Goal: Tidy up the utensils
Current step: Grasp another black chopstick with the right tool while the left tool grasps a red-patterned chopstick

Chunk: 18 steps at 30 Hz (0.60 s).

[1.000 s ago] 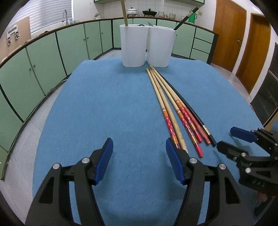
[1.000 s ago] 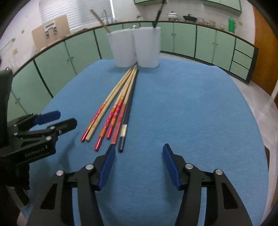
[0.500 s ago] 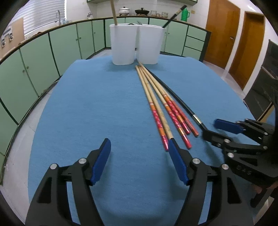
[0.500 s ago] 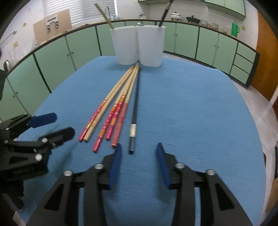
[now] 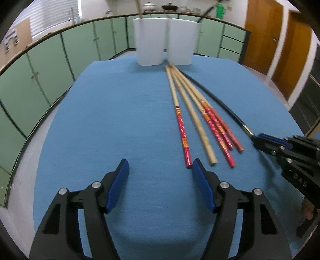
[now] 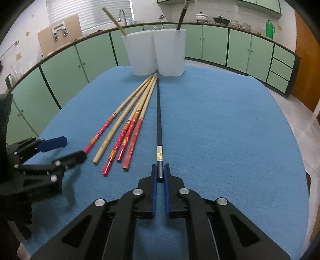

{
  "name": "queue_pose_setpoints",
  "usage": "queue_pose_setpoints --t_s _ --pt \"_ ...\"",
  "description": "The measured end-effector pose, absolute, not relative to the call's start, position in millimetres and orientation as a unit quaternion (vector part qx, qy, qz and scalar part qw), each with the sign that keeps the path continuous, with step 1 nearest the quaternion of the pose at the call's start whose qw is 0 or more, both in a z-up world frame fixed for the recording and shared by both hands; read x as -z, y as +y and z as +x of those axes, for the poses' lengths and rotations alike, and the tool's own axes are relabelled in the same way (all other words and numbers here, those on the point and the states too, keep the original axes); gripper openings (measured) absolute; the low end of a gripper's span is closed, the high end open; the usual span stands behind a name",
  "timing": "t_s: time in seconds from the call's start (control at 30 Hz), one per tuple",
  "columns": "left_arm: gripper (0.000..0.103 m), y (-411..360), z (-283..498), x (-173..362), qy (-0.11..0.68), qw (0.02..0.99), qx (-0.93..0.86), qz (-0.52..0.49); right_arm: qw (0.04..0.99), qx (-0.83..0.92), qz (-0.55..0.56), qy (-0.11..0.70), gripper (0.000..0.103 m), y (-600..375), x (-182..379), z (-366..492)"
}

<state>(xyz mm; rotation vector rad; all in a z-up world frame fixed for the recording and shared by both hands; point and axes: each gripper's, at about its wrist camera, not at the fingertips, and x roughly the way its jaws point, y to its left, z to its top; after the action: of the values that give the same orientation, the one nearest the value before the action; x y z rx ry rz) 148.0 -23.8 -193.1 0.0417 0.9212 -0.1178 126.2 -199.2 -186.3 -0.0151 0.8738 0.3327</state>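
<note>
Right wrist view: the right gripper (image 6: 160, 173) has its jaws clamped on the near end of the black chopstick (image 6: 158, 124), which runs straight ahead toward two white cups (image 6: 154, 54) holding what look like a bamboo chopstick (image 6: 114, 19) and a black one (image 6: 182, 17). The left gripper (image 5: 160, 167), jaws wide apart, sits with its right jaw tip just beside the nearest of five wooden chopsticks (image 5: 192, 114) fanned on the blue cloth (image 5: 110, 120).

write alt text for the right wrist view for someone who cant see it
The right gripper is shut on the near end of a black chopstick lying on a blue tablecloth. To its left lie five wooden chopsticks, four with red ends, pointing toward two white holders. The left gripper hovers open at the left edge.
</note>
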Motion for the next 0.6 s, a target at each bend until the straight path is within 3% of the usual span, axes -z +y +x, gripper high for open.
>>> queue_pose_setpoints --t_s 0.2,0.3,0.53,0.6 --pt "0.057 -25 151 193 0.444 0.894 0.058 0.020 0.892 -0.164 -0.005 0.421 0.008 -199 187 127" --pt "0.048 -28 153 193 0.442 0.895 0.062 0.021 0.891 -0.168 -0.003 0.422 0.009 -199 187 128" --pt "0.006 -39 153 194 0.437 0.895 0.088 0.007 0.889 -0.173 0.007 0.424 0.007 -201 188 130" --pt "0.006 -41 153 194 0.436 0.896 0.085 0.009 0.889 -0.172 0.011 0.424 0.007 -201 187 130"
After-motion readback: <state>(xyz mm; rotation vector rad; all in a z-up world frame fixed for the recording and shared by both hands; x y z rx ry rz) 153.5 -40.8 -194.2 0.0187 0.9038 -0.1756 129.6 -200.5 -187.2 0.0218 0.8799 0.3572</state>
